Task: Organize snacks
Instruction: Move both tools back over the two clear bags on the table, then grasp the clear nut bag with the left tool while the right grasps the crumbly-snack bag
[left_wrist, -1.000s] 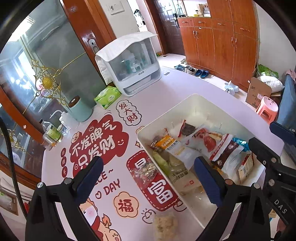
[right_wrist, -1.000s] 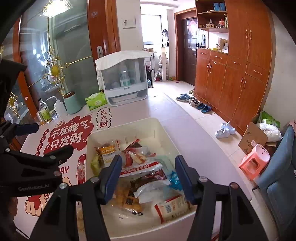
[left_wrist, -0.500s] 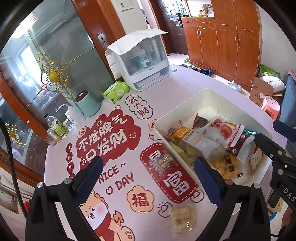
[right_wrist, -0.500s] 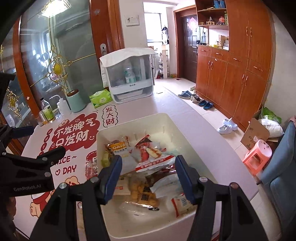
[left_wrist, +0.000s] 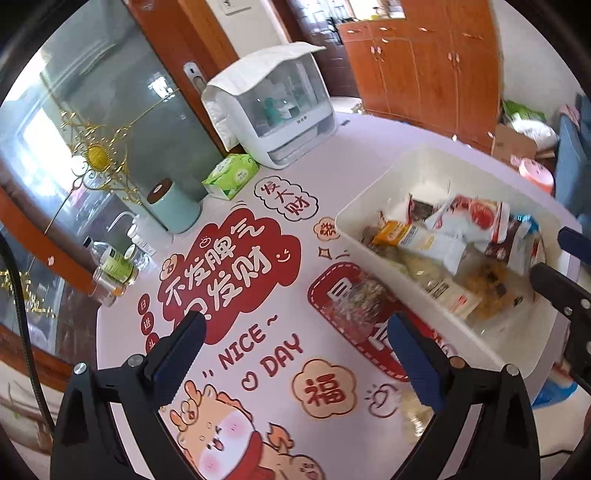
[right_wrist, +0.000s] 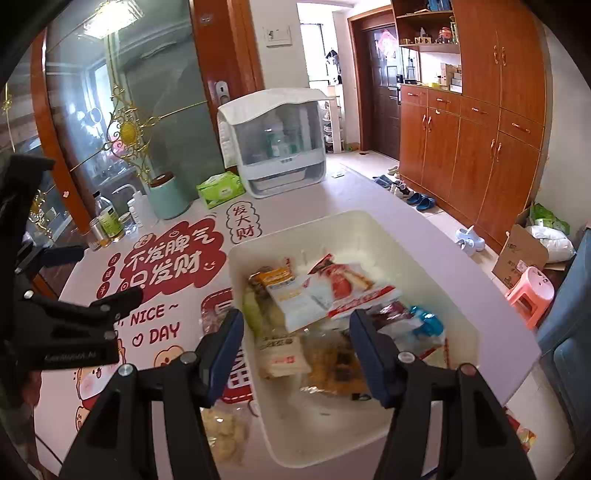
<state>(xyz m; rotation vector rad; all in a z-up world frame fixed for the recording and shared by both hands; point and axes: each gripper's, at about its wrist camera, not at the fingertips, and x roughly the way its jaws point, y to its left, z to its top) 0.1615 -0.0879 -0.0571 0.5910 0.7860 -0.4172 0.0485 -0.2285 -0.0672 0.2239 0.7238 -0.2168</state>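
A white plastic bin (left_wrist: 417, 164) (right_wrist: 373, 229) on the table holds several snack packets (right_wrist: 325, 295) (left_wrist: 443, 240). A clear snack bag (left_wrist: 354, 299) (right_wrist: 210, 317) lies on the tablecloth just left of the bin. A pale snack packet (right_wrist: 225, 432) (left_wrist: 413, 413) lies near the table's front edge. My left gripper (left_wrist: 295, 350) is open and empty, above the tablecloth left of the bin. My right gripper (right_wrist: 295, 343) is open and empty, above the bin's near half.
A white lidded organizer box (left_wrist: 273, 114) (right_wrist: 277, 144), green tissue pack (left_wrist: 231, 175), mint canister (left_wrist: 171, 208) and small bottles (left_wrist: 114, 264) stand at the table's back. Wooden cabinets (right_wrist: 476, 147), a pink stool (right_wrist: 528, 295) and a cardboard box (right_wrist: 521, 254) are to the right.
Both grippers have drawn back and leftward from the bin, so more of the printed tablecloth shows. Both stay open and empty.
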